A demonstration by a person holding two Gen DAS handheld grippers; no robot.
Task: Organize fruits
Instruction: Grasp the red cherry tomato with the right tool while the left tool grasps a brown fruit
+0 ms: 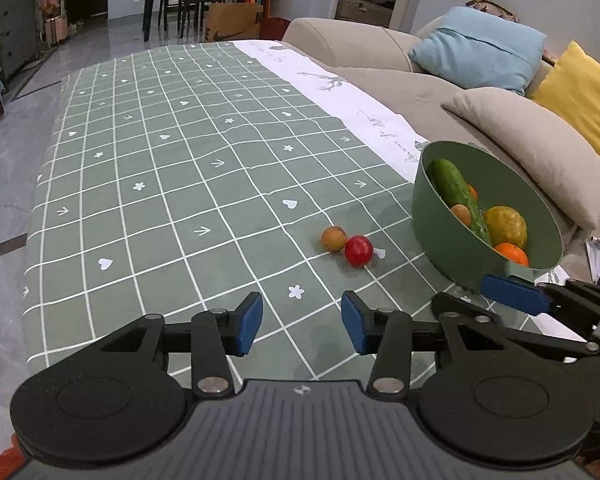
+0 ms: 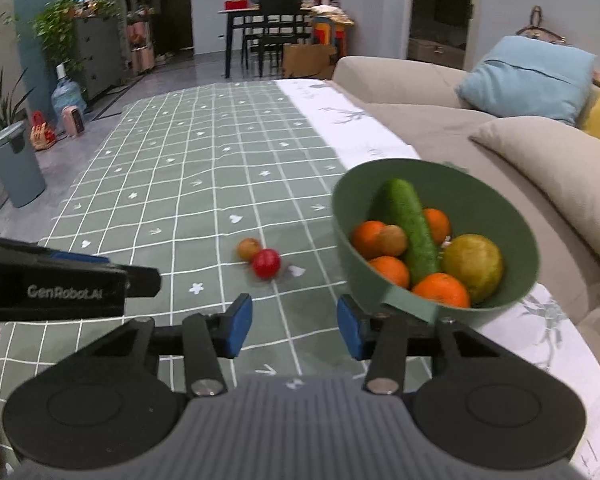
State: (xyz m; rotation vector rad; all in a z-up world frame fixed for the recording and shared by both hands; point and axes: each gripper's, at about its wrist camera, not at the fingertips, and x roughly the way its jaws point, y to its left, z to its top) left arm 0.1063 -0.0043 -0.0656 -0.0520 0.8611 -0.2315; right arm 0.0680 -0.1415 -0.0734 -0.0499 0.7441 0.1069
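Observation:
A green bowl (image 1: 440, 236) (image 2: 480, 196) stands near the right edge of the checked green tablecloth (image 1: 180, 168) (image 2: 188, 184). It holds a cucumber (image 2: 412, 232), several oranges, a yellow-green fruit (image 2: 474, 266) and a small brown fruit. Left of the bowl, a red fruit (image 1: 358, 251) (image 2: 266, 263) and a small brown fruit (image 1: 334, 239) (image 2: 249, 249) lie touching on the cloth. My left gripper (image 1: 301, 326) is open and empty, short of these two. My right gripper (image 2: 294, 328) is open too, nothing between its pads. Its right finger (image 1: 514, 294) sits just beside the bowl's handle tab (image 2: 410, 304).
A beige sofa runs along the right, with a beige cushion (image 1: 540, 148) close behind the bowl, a blue pillow (image 1: 480, 48) and a yellow one. The table's left edge drops to the floor, where a grey bin (image 2: 16, 164) stands. A dining table is far back.

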